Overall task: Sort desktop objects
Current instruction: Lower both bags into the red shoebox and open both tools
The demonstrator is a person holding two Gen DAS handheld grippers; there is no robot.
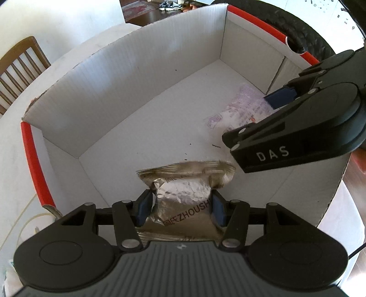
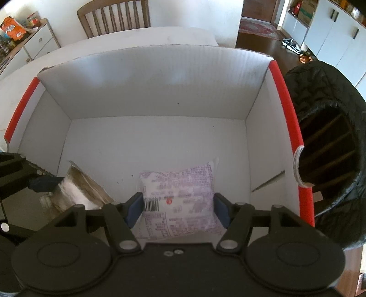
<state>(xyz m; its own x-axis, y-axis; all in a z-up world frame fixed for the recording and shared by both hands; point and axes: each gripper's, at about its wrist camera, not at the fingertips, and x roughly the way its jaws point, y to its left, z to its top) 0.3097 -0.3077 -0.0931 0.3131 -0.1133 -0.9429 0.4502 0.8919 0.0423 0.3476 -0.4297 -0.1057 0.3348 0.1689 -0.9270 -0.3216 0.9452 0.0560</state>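
A brown foil packet (image 1: 183, 196) is gripped by the left gripper (image 1: 180, 208) near the white cardboard box's (image 2: 146, 75) front wall; a purple-printed packet (image 2: 180, 201) sits between the right gripper's (image 2: 178, 210) pads, contact unclear. Both appear mid-deposit; release seems next.

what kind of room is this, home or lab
Most likely a home dining or living area. A wooden slat-back chair stands at the white table, a sideboard holds food packets, and shoes lie on the dark wood floor by white cabinets.
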